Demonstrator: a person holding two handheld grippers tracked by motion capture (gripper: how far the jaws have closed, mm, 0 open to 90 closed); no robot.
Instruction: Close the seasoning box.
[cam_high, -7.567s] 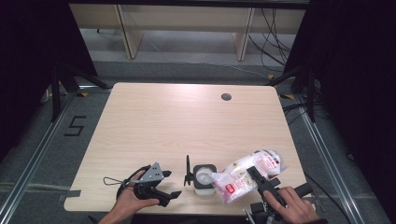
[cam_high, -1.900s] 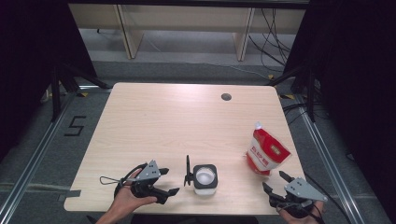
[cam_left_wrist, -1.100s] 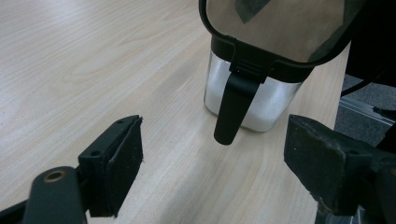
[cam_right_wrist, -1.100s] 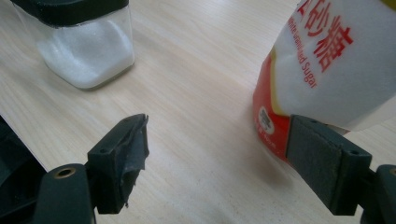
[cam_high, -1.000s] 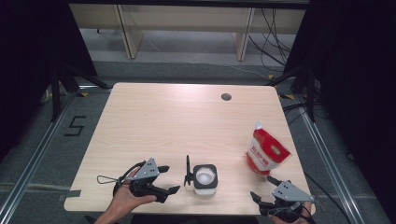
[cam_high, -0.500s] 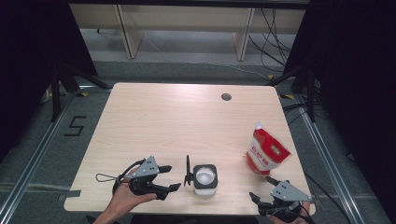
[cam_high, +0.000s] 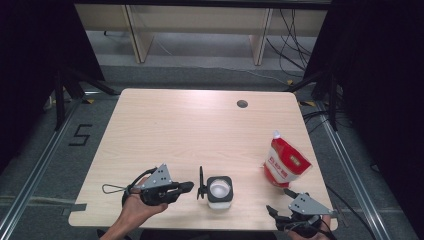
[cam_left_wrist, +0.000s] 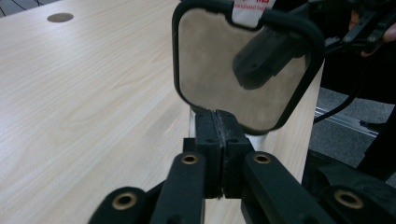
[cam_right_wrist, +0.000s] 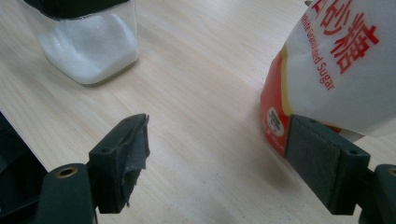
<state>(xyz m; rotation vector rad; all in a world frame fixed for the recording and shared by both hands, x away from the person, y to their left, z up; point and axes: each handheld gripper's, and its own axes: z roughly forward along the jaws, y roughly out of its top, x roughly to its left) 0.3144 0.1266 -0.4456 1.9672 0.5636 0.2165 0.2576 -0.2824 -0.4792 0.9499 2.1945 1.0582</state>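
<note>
Overhead light, even and soft on the pale surface (cam_high: 190, 130); surroundings fall to near black at both sides. Shadows short and faint beneath objects. High view soft, low in detail. Left gripper view: the open lid (cam_left_wrist: 243, 65) close up is blurred, far surface sharper. Right gripper view: sugar bag (cam_right_wrist: 336, 60) print readable, near claw pads slightly soft. No harsh glare.

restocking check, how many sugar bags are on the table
1: the sugar bag stands upright near the table's right edge, right of the open jar. None seems hidden.
</note>
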